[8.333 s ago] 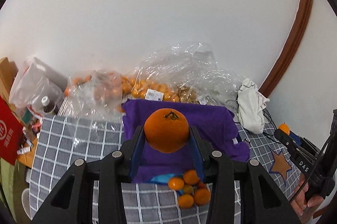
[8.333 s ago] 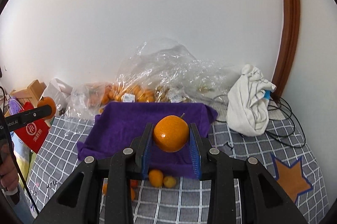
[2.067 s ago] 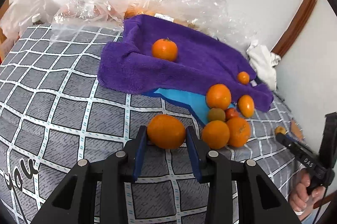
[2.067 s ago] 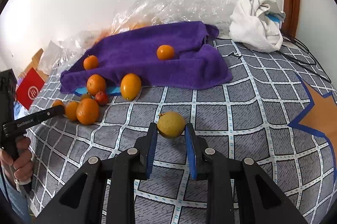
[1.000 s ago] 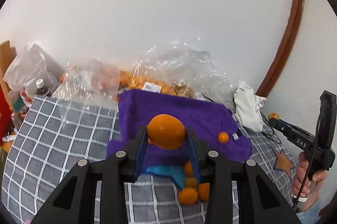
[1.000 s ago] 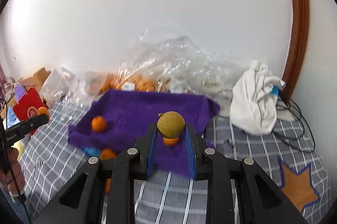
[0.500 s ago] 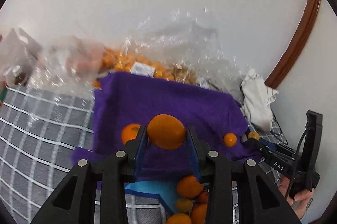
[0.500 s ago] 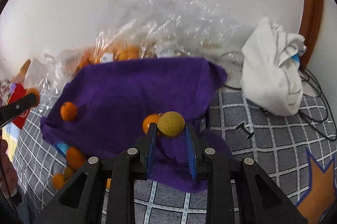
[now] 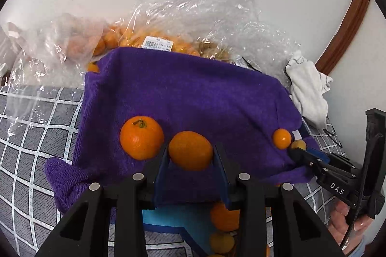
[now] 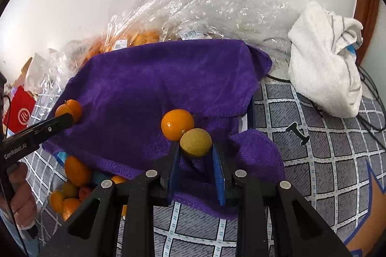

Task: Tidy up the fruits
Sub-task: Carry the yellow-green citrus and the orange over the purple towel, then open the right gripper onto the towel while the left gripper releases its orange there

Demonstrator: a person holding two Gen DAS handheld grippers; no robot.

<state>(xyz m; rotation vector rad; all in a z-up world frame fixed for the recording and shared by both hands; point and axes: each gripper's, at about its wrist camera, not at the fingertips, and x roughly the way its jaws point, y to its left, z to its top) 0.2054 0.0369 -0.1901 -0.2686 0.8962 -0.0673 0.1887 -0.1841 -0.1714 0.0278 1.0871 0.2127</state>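
Hovering lower now — both tools (image 9: 190,152) (image 10: 196,145) carry fruit over the purple towel (image 9: 193,97).

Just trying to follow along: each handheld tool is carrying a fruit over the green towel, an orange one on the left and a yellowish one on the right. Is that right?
Not quite: the fuzzy towel is purple, not green, as the right wrist view shows. The rest stands: the left gripper grips a round orange fruit, and the right gripper grips a small yellowish round fruit over it.
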